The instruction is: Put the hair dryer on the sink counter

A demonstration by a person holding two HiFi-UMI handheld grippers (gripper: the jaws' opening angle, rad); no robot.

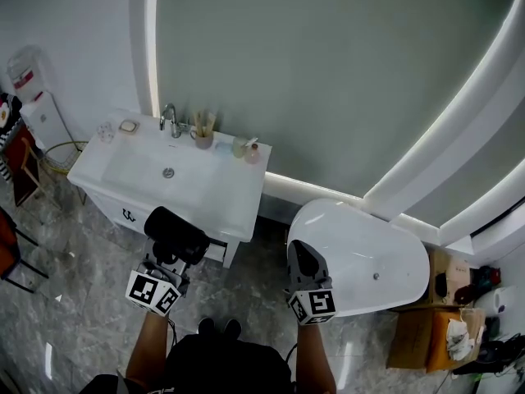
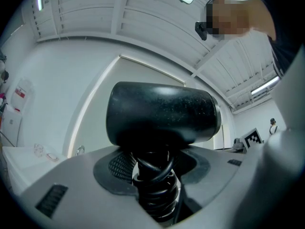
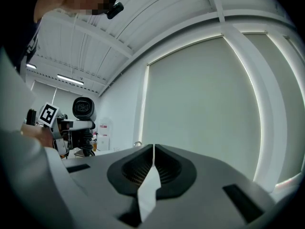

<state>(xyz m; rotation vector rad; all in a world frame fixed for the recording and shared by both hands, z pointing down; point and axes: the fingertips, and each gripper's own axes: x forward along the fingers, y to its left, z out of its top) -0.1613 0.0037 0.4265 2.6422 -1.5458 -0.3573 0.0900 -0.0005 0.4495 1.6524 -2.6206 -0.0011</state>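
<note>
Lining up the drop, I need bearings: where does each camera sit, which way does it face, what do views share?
Head view: on the person's head, steeply down at sink counter and bathtub; both forearms, left gripper, right gripper show.
Left gripper view: on it, up at wall and ceiling; jaws clamp the hair dryer by its handle.
Right gripper view: on it, at the wall panel; jaws shut, empty; person at left.
Shared: all three show the hair dryer.

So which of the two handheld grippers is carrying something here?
The left gripper: its jaws grip the cord-wrapped handle of the black hair dryer. The right gripper is shut, with nothing between its jaws.
</note>
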